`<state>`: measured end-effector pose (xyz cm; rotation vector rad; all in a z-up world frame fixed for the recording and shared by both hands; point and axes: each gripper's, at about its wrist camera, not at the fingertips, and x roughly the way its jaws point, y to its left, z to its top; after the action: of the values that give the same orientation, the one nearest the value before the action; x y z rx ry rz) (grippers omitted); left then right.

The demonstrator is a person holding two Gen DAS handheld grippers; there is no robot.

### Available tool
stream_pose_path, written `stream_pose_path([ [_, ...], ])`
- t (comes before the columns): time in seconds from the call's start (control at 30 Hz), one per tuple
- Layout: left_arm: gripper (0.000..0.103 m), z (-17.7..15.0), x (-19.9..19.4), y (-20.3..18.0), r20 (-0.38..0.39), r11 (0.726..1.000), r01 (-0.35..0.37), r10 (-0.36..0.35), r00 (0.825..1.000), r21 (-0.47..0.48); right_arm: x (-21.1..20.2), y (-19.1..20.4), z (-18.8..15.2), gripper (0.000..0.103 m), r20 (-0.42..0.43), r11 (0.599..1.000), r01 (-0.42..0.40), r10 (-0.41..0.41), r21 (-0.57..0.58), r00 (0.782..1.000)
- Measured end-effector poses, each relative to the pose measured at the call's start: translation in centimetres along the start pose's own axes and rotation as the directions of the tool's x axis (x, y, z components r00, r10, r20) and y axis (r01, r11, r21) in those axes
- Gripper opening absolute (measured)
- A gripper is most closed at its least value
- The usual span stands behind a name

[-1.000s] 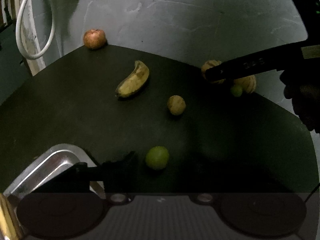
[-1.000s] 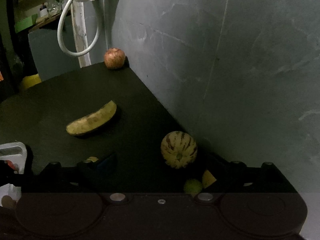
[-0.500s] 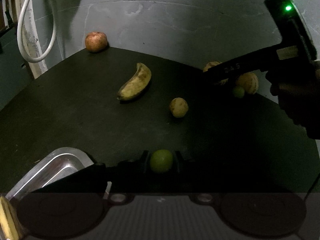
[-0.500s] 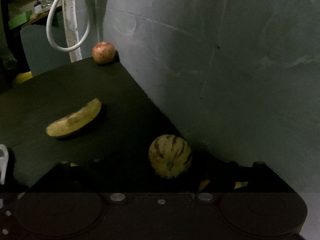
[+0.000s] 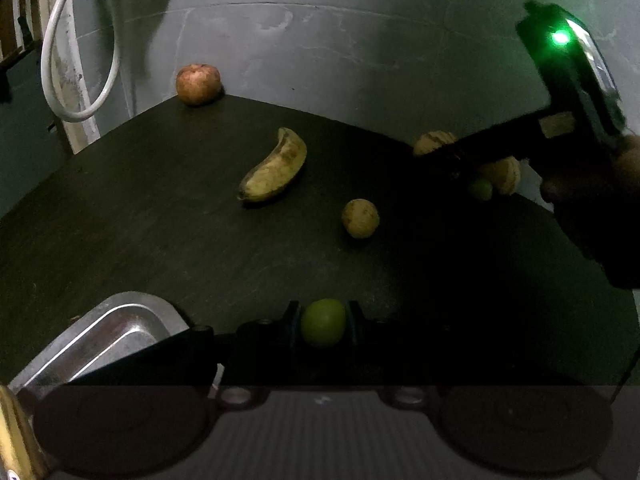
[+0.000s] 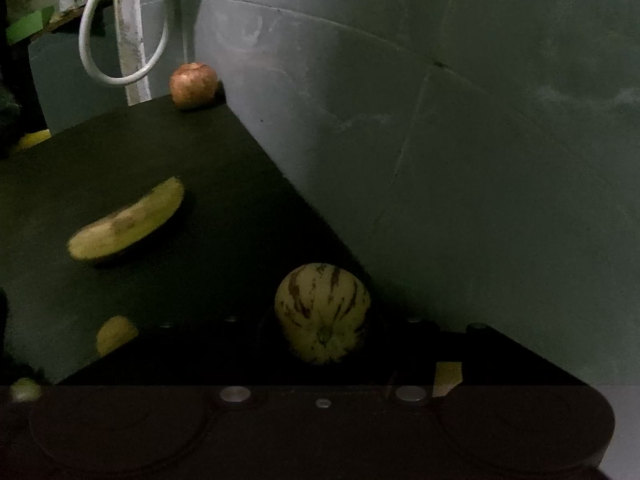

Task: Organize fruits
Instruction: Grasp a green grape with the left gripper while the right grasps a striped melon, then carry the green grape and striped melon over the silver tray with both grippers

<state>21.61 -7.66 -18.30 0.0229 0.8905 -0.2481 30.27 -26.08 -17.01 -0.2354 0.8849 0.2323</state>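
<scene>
The left hand-held gripper (image 5: 322,322) was closed on a small green fruit (image 5: 323,327), its two dark fingers pressed against either side of the fruit, low over the near part of the dark desk (image 5: 160,216). Beside it, at the near left corner, lay a shiny metal tray (image 5: 106,330).

The right hand-held gripper (image 6: 320,330) was over the far right edge of the desk, by the grey wall (image 6: 460,160). Its jaws were closing, with a striped yellow melon (image 6: 322,312) between them; the fingers were too dark to tell whether the pads yet touched it. In the left wrist view a second striped melon (image 5: 502,174) and a small green fruit by the melons (image 5: 480,189) sat just beside it, partly hidden by the right gripper's body.

A banana (image 5: 274,166) lay around the middle of the desk, and a round yellow fruit (image 5: 360,218) sat apart from it, toward the right. A reddish apple (image 5: 198,83) rested at the far corner against the wall. A white cable (image 5: 76,64) looped down beyond the far left edge.
</scene>
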Motion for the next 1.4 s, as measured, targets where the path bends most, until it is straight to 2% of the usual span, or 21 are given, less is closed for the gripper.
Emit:
stream_pose_path([
  [0.43, 0.024, 1.7, -1.6, -0.7, 0.052, 0.999, -0.005, 0.008, 0.999, -0.05, -8.4, 1.3, -3.1, 0.051, 0.07, 0.994, -0.088, 0.083, 0.067, 0.994],
  [0.77, 0.024, 2.3, -5.4, -1.2, 0.109, 0.996, -0.032, 0.04, 0.993, -0.08, -14.5, 1.6, -4.2, 0.051, 0.141, 0.988, -0.136, 0.125, 0.073, 0.982],
  [1.03, 0.024, 2.4, -9.5, -1.6, 0.174, 0.994, -0.066, 0.08, 0.981, -0.084, -20.2, 1.8, -3.9, 0.051, 0.237, 0.984, -0.167, 0.149, 0.062, 0.96],
  [1.4, 0.024, 0.8, -15.4, -1.9, 0.244, 0.988, -0.105, 0.129, 0.961, -0.11, -26.6, 3.8, -5.4, 0.051, 0.309, 0.973, -0.229, 0.216, 0.004, 0.926],
])
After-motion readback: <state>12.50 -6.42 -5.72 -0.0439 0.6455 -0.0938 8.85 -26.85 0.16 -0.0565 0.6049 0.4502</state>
